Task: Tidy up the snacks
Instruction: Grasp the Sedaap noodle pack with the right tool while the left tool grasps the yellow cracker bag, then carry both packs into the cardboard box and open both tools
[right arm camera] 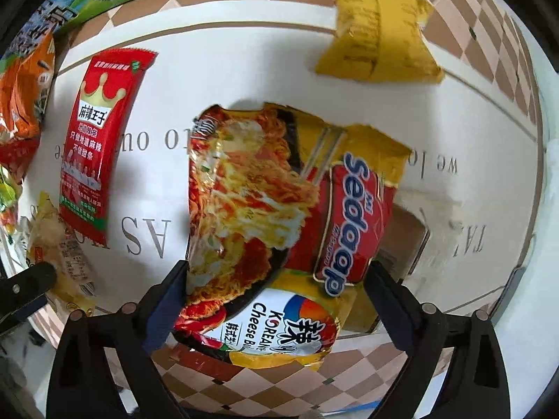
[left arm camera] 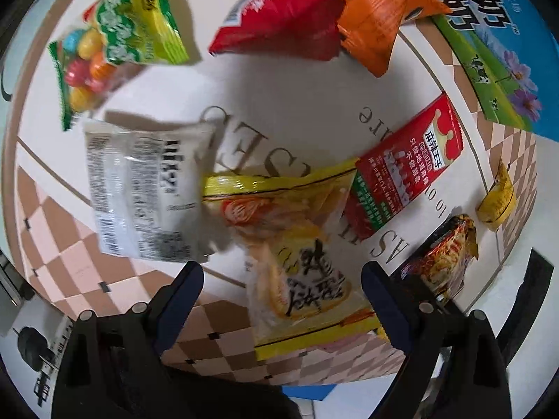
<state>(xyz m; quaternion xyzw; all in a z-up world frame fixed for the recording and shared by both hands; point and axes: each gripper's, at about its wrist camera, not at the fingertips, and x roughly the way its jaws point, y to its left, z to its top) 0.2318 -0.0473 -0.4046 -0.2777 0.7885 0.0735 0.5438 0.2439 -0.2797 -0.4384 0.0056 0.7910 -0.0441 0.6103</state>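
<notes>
Between the spread left tongs [left arm camera: 282,300], the yellow pastry packet [left arm camera: 300,258] is lying flat on the table [left arm camera: 279,97], beside the red strip packet [left arm camera: 405,171]; soft and crushable, it is probably best pinched at a sealed edge.

Right view: the spread right tongs [right arm camera: 276,286] are straddling the noodle packet [right arm camera: 265,209], light, crinkly, brittle inside. No containers are showing.

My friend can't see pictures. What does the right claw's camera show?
An open right claw reaches around a Sedaap noodle packet lying on a mat with printed words. Nearby lie a red spicy-strip packet and a small yellow packet.
</notes>
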